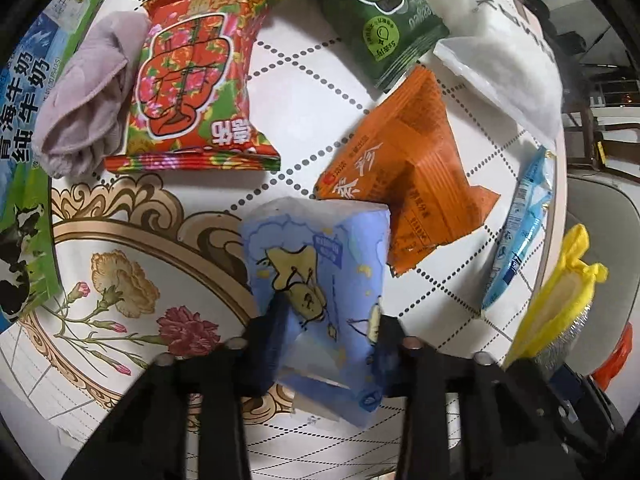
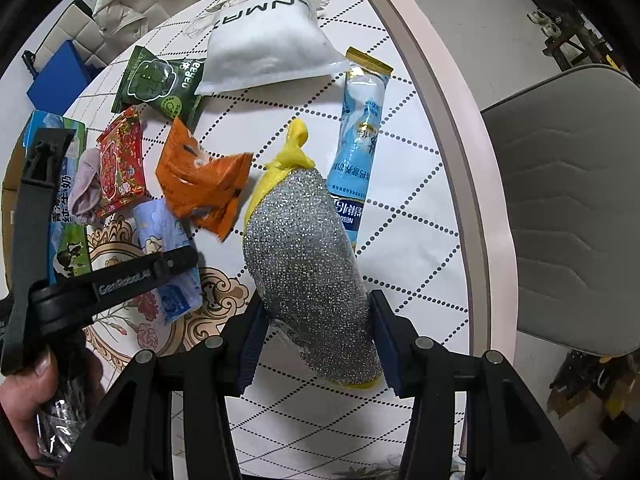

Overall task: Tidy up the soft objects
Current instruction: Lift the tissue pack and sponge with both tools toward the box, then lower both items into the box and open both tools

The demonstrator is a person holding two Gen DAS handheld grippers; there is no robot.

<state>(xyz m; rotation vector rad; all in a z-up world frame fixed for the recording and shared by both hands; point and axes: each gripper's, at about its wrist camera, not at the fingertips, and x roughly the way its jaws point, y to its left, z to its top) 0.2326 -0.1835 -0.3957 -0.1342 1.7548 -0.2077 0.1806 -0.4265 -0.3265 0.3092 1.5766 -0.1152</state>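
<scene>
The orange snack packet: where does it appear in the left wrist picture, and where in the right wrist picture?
Left wrist view: the orange snack packet lies right of centre, above the blue tissue pack.
Right wrist view: the orange snack packet lies left of centre, beside the glittery sponge.
Shared landmark: the green packet, just above it in both views.

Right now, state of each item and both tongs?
left tongs: shut on blue tissue pack
right tongs: shut on silver scrubber
orange packet: crumpled, sealed
red snack bag: flat, sealed
grey cloth: bunched
white pouch: flat on table
</scene>
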